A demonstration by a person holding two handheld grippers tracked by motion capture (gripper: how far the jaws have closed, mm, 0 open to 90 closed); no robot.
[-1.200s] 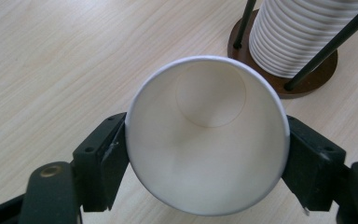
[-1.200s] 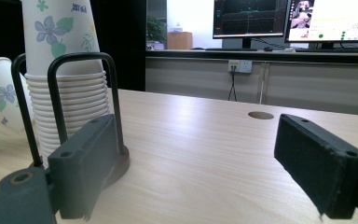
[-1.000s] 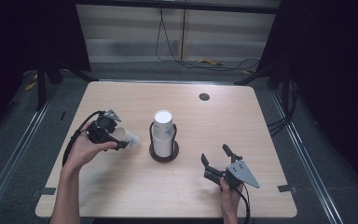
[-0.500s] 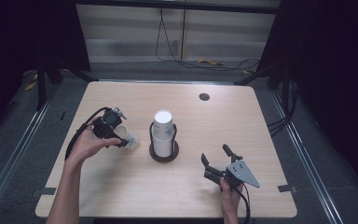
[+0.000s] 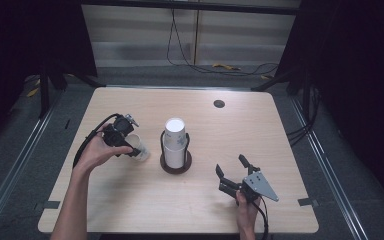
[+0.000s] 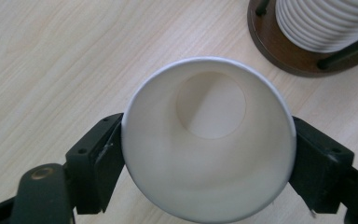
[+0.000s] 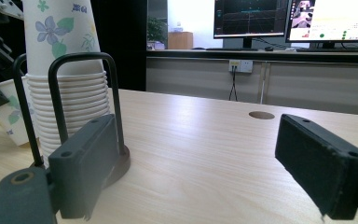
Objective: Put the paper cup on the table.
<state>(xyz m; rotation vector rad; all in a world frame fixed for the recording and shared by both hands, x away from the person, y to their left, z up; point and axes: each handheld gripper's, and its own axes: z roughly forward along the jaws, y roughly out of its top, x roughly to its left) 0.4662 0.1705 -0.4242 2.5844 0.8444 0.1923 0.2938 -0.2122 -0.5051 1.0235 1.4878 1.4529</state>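
A paper cup [image 5: 139, 151] sits on the bench [image 5: 130, 200] at nine o'clock of the cup stack [image 5: 174, 143], between the left gripper [image 5: 132, 150] jaws, which have just been opening (right gripper [image 5: 231, 176] open, empty); release fully before lifting straight away.

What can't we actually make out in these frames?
- Left gripper view: whether the pads press the single paper cup; its rim hides the contact. The jaws have just been opening.
- Same view: whether that cup rests on the table; its own body hides the base.
- High view: cup stack count, too small; right gripper view cuts off its top.
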